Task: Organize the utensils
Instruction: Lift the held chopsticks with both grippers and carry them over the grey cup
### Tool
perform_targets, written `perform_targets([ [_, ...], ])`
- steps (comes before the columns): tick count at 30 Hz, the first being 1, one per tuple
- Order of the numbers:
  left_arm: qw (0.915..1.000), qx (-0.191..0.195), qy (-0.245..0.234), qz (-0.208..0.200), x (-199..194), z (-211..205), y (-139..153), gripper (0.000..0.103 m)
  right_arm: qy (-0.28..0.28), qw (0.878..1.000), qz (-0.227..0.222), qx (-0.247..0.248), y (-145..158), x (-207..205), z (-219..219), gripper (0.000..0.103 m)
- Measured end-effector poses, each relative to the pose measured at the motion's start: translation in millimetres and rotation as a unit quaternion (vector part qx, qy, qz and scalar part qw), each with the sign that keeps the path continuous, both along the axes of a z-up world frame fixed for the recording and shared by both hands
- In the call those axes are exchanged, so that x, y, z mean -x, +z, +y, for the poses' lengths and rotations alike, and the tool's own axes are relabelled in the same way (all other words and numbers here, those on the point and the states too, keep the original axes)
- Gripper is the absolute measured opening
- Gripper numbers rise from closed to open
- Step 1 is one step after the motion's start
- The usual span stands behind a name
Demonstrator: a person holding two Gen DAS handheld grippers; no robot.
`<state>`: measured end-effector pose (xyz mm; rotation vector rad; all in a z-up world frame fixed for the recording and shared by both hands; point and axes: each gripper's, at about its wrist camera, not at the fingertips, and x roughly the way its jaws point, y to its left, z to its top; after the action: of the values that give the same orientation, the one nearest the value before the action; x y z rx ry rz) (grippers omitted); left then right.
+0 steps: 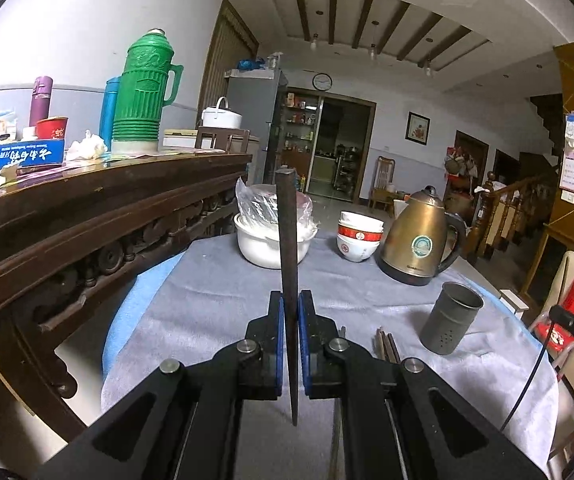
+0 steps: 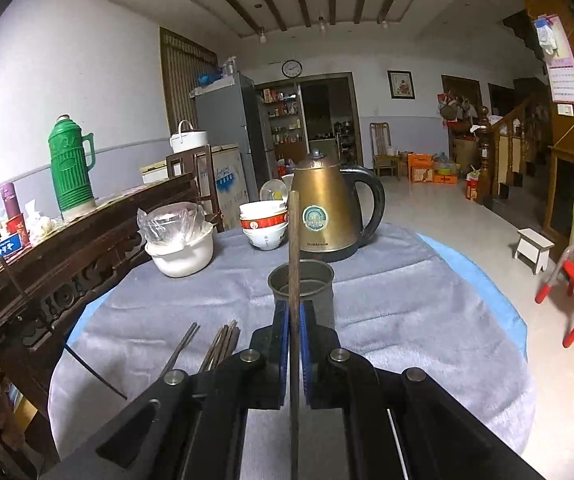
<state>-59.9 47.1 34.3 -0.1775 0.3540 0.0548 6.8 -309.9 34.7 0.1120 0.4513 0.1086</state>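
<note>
Two grippers: each one clamps a single dark chopstick, standing upright between its blue pads.
Left gripper (image 1: 290,312): jaws closed tight on a dark chopstick (image 1: 288,240), whose thick square end points up past the white pot and whose thin tip hangs below the pads.
Right gripper (image 2: 295,320): jaws pressed onto a brown chopstick (image 2: 294,248), which rises in front of the metal cup and the kettle.
Metal cup (image 2: 301,288): grey cylinder with an open mouth, upright on the grey cloth (image 2: 407,312), just beyond the right gripper; in the left wrist view it stands to the right (image 1: 452,317), near the kettle.
Loose chopsticks (image 2: 219,344): a bundle lying flat on the cloth, left of the right gripper and near its linkage; in the left wrist view the ends show just right of the left gripper (image 1: 387,346).
Far side of cloth: white pot with plastic bag (image 1: 272,232), stacked bowls (image 1: 359,236), brass-coloured kettle (image 1: 419,240).
Left of scene: dark carved sideboard (image 1: 87,216) carrying a green thermos (image 1: 143,92).
</note>
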Motion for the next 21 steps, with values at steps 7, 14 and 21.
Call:
perform_targets([
  [7, 1.0000, 0.001, -0.007, 0.004, 5, -5, 0, 0.007, -0.008, 1.000, -0.013, 0.010, 4, 39, -5, 0.006],
  [14, 0.9999, 0.007, -0.012, 0.006, 8, -6, 2, 0.007, -0.006, 1.000, -0.003, 0.005, 8, 73, -14, 0.007],
  [21, 0.9986, 0.031, -0.033, -0.028, 4, -8, 36, 0.007, -0.009, 0.999, -0.025, -0.029, 22, 56, -24, 0.006],
])
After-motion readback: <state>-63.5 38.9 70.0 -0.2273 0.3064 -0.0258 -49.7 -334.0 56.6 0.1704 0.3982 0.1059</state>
